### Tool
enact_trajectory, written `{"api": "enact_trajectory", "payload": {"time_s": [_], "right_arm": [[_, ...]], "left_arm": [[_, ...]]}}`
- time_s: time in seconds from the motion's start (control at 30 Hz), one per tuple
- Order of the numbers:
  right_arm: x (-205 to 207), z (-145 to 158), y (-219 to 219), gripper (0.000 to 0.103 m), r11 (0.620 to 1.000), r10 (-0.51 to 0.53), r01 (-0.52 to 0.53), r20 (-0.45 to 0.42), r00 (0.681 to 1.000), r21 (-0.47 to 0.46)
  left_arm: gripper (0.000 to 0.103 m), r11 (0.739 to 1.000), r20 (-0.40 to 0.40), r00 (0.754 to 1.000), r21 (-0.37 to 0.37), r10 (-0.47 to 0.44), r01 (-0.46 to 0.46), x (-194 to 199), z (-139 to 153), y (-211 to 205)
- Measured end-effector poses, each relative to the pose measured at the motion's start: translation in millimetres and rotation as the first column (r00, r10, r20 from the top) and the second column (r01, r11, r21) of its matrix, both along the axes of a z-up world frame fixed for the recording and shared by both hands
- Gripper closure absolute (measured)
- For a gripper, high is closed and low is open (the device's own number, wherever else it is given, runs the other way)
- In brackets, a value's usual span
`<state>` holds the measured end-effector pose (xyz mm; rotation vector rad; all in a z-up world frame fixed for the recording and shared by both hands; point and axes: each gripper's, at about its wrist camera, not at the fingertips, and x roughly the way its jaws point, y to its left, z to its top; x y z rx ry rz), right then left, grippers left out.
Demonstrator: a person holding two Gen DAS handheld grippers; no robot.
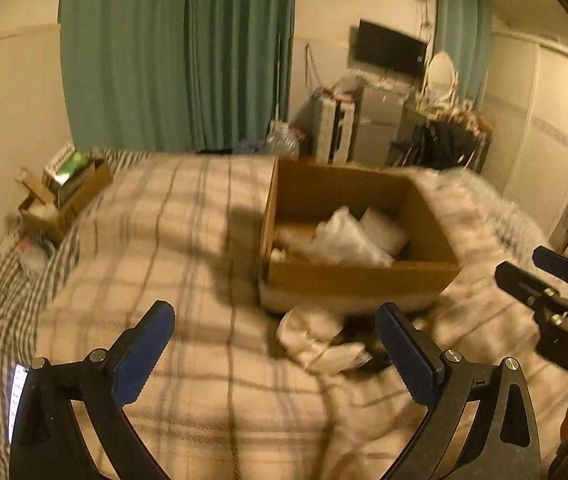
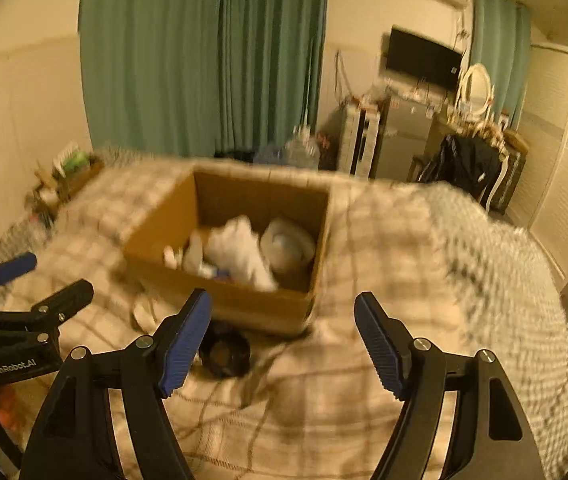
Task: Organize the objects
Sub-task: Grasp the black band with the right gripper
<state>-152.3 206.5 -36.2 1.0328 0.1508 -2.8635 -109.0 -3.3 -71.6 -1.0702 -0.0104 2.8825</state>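
Note:
An open cardboard box (image 1: 360, 276) sits on the plaid bed cover (image 1: 188, 248) and holds white bags and packets (image 1: 348, 240). It also shows in the right wrist view (image 2: 224, 304), with the white items (image 2: 244, 252) inside. A crumpled white cloth (image 1: 320, 340) lies in front of the box, beside a dark round object (image 2: 224, 354). My left gripper (image 1: 276, 344) is open and empty above the cover, near the cloth. My right gripper (image 2: 284, 340) is open and empty, in front of the box. Each gripper shows in the other's view: the right (image 1: 532, 276), the left (image 2: 44, 276).
A second cardboard box (image 1: 64, 196) with green and white items sits at the bed's far left by the wall. A phone (image 1: 18, 396) lies at the near left. Green curtains (image 1: 180, 52), a wall TV (image 1: 390, 48), cabinets and a wardrobe (image 1: 540, 120) stand beyond the bed.

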Motion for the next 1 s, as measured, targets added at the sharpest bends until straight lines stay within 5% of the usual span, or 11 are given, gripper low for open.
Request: {"api": "enact_trajectory", "payload": {"time_s": [0.2, 0.37, 0.53, 0.63, 1.0], "right_arm": [[-31, -64, -18, 0.03, 0.998, 0.035, -0.042, 0.152, 0.988, 0.044], [-51, -85, -31, 0.03, 0.996, 0.06, -0.072, 0.218, 0.974, 0.049], [-68, -116, -36, 0.05, 0.994, 0.054, -0.081, 0.335, 0.941, 0.067], [-74, -129, -33, 0.088, 0.995, 0.068, -0.089, 0.396, 0.916, 0.034], [-18, -66, 3, 0.094, 1.0, 0.028, -0.029, 0.203, 0.979, 0.001]], "left_arm": [[0.0, 0.999, 0.08, 0.996, -0.036, 0.027, -0.025, -13, -39, -6], [0.0, 0.999, 0.132, 0.991, -0.033, 0.034, -0.029, -20, -53, -10], [0.0, 0.999, 0.157, 0.987, -0.028, 0.029, -0.025, -23, -59, -9], [0.0, 0.999, 0.167, 0.986, -0.033, 0.023, -0.018, -24, -62, -7], [0.0, 0.998, 0.192, 0.98, -0.032, -0.054, 0.061, -23, -63, 22]]}}
